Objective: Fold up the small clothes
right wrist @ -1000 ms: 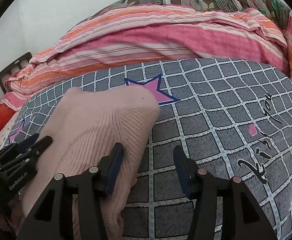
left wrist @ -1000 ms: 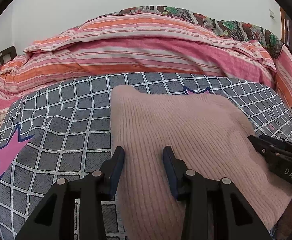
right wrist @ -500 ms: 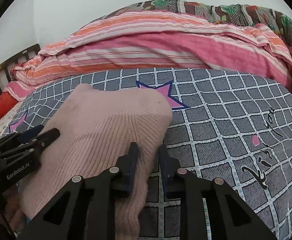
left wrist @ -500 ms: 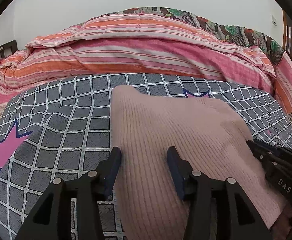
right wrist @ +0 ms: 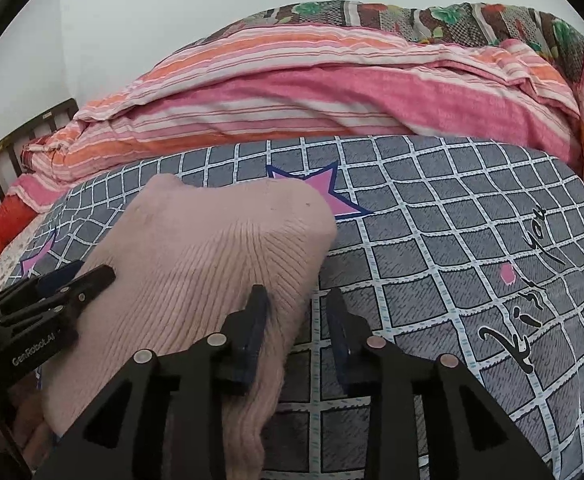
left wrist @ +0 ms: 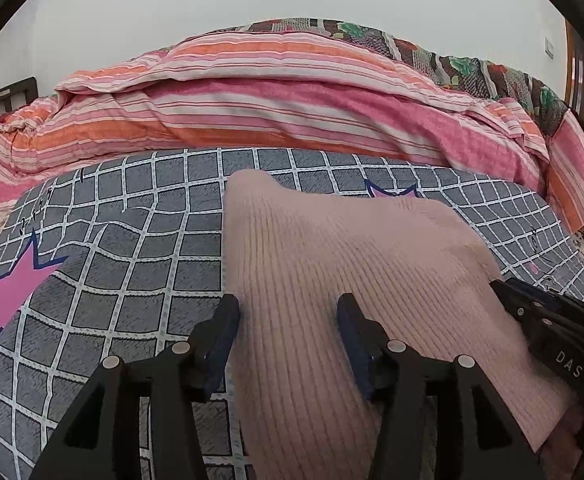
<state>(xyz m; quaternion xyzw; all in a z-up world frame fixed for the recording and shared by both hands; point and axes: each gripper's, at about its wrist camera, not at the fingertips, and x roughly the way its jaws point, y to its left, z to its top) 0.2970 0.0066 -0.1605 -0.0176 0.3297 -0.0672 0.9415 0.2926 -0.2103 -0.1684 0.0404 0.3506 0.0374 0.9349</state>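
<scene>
A pale pink ribbed knit garment (left wrist: 344,264) lies folded on a grey checked bedspread (left wrist: 131,248); it also shows in the right wrist view (right wrist: 211,256). My left gripper (left wrist: 287,316) is open over the garment's left edge, one finger on the bedspread, one on the knit. My right gripper (right wrist: 298,308) is open at the garment's right edge, its left finger against the knit, its right finger over the bedspread (right wrist: 452,240). Each gripper shows in the other's view: the right one (left wrist: 548,328), the left one (right wrist: 43,308).
A heaped pink and orange striped quilt (left wrist: 292,100) lies across the far side of the bed, with a floral blanket (right wrist: 412,16) behind it. A dark wooden bed frame (right wrist: 7,160) stands at the left. Pink stars (left wrist: 11,280) mark the bedspread.
My right gripper closed on the garment's right edge half a second ago and has now opened again. My left gripper stayed open and shifted slightly.
</scene>
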